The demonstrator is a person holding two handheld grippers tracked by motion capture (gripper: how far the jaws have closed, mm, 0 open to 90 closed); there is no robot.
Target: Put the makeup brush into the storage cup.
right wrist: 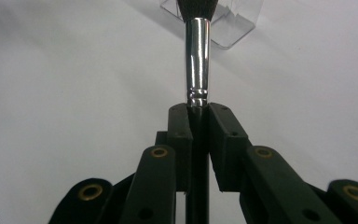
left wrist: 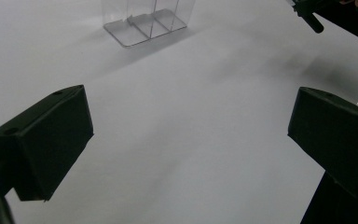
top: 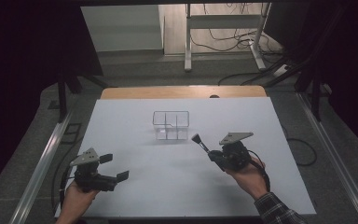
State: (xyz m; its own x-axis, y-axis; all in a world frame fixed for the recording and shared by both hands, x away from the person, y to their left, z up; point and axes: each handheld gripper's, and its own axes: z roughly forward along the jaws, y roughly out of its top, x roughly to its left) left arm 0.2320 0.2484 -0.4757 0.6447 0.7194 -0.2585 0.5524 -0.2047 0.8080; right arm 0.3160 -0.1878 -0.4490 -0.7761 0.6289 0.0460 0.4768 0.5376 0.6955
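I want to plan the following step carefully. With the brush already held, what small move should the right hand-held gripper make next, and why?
Probably carry the brush forward and up toward the clear organizer. The right hand-held gripper is shut on the brush handle, bristles pointing at the organizer, which stands upright and apart from the brush, farther out on the white table. The left hand-held gripper is open with nothing between its jaws.

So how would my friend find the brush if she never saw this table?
Start at the white table and find the clear box with dividers near its middle. Just to the right of it and nearer the person, the right gripper holds a brush by its dark handle. It is the only thing with a shiny silver collar and a dark tuft of bristles.
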